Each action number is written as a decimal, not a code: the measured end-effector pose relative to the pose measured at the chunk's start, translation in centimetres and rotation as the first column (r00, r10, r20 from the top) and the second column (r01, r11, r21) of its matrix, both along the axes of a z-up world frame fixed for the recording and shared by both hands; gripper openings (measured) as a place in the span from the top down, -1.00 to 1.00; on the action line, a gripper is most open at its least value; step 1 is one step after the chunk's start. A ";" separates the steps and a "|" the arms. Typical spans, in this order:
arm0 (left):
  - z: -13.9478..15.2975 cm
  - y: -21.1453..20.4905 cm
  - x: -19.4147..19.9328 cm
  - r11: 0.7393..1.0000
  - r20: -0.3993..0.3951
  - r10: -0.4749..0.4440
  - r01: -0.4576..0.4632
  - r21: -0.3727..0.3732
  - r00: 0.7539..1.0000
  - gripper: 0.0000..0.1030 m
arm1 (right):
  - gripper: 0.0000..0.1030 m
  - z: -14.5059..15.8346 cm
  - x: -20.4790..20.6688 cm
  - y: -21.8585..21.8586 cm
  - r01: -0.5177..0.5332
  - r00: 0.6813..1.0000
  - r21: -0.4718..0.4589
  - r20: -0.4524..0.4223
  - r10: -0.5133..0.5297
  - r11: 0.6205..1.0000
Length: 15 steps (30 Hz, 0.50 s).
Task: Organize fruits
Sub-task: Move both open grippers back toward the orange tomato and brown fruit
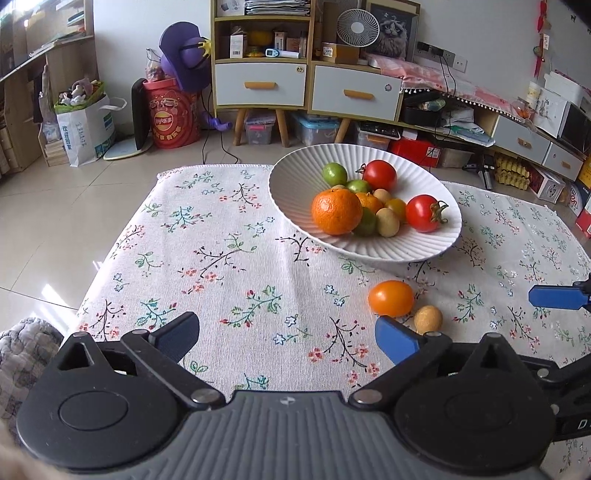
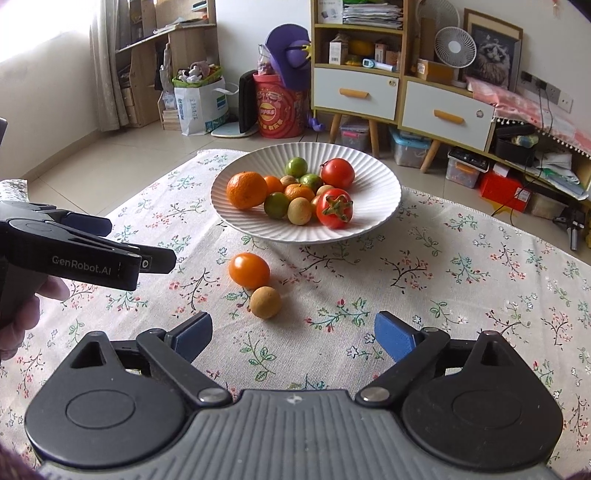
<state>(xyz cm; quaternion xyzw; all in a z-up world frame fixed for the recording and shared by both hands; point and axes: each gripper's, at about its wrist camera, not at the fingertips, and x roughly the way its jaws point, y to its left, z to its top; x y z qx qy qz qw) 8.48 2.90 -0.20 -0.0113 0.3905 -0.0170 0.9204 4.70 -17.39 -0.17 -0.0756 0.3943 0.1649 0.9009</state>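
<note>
Room: pale tiled floor (image 1: 55,221), glossy with daylight; white wall (image 1: 122,40); wooden cabinet (image 1: 260,55) with grey drawers; small white fan (image 1: 357,27); red snack bucket (image 1: 171,118); curtain (image 2: 107,66) at left.

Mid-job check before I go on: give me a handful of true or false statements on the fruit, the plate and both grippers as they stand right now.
1. Two fruits lie on the tablecloth outside the white plate: an orange tomato and a small tan fruit. True.
2. The right gripper is shut on the small tan fruit. False: its jaws stand open and empty, the fruit just ahead of them.
3. The plate holds two red tomatoes. True.
4. The plate holds no green fruit. False: several green fruits sit among the others.
5. The left gripper holds the orange tomato. False: it is open, with nothing between its fingers.
</note>
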 end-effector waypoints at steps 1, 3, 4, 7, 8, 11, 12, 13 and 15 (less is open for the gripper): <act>-0.1 0.0 -0.1 1.000 -0.004 -0.005 0.005 0.004 1.000 -0.83 | -0.83 -0.2 -0.1 0.0 0.000 1.000 -0.004 -0.003 0.000 1.000; -0.5 0.0 -0.4 1.000 -0.012 -0.017 0.017 0.019 1.000 -0.83 | -0.83 -0.5 -0.1 -0.1 0.001 1.000 -0.011 -0.010 -0.001 1.000; -0.6 0.0 -0.5 0.999 -0.016 -0.025 0.025 0.027 1.000 -0.83 | -0.83 -0.6 -0.1 -0.2 0.002 1.000 -0.014 -0.012 -0.002 1.000; -1.1 -0.1 -0.6 0.998 -0.027 -0.042 0.043 0.051 0.999 -0.83 | -0.83 -0.7 0.0 -0.4 0.013 1.000 -0.014 -0.011 -0.013 1.000; -1.3 -0.2 -0.6 0.997 -0.031 -0.046 0.048 0.056 0.998 -0.83 | -0.83 -0.7 0.1 -0.5 0.019 1.000 -0.011 -0.012 -0.019 1.000; -1.8 -0.5 -0.6 0.995 -0.044 -0.062 0.065 0.073 0.997 -0.83 | -0.84 -0.8 0.4 -0.7 0.040 0.999 0.000 -0.017 -0.040 0.999; -2.0 -0.6 -0.6 0.994 -0.048 -0.069 0.072 0.081 0.997 -0.83 | -0.84 -0.9 0.5 -0.7 0.044 0.999 0.001 -0.019 -0.044 0.999; -2.1 -0.8 -0.6 0.993 -0.052 -0.075 0.080 0.090 0.996 -0.83 | -0.84 -1.0 0.6 -0.6 0.047 0.999 -0.001 -0.020 -0.047 0.999; -2.4 -1.0 -0.6 0.990 -0.060 -0.085 0.092 0.111 0.995 -0.83 | -0.83 -1.3 0.7 -0.5 0.047 0.999 -0.007 -0.021 -0.047 0.999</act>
